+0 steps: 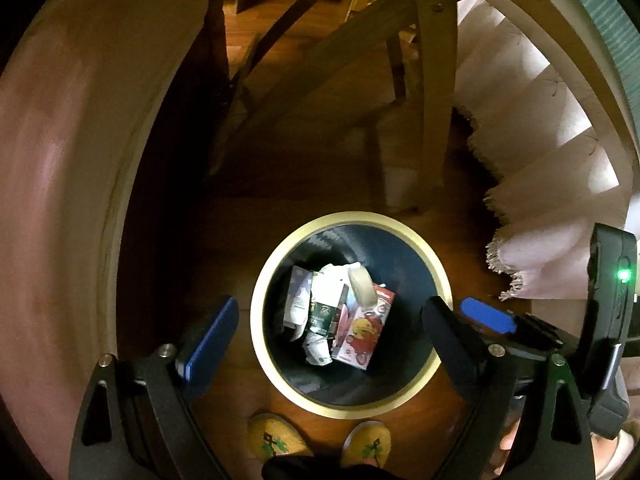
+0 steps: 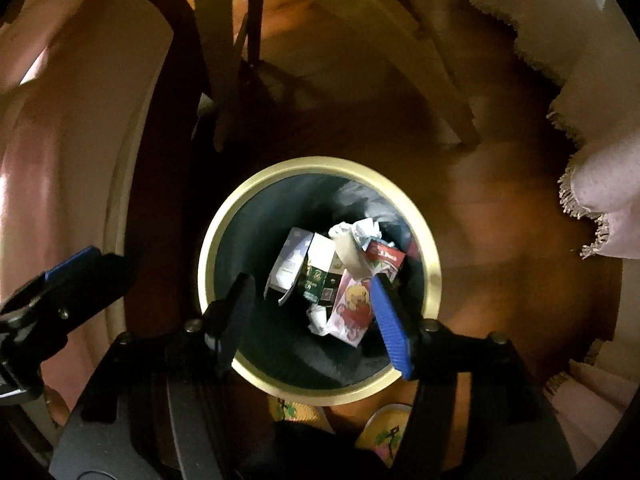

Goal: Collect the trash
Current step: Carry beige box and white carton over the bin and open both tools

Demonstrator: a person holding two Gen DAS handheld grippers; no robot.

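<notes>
Over the bin (image 1: 420,404), both grippers point down with nothing between their jaws. Left gripper (image 1: 342,320) gapes wide; right gripper (image 2: 310,316) stands narrower. Cartons (image 1: 360,330) lie inside.

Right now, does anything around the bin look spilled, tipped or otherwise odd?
Nothing stands out. The bin stands upright on the wooden floor, with cartons and crumpled paper inside it and none on the floor that shows.
</notes>
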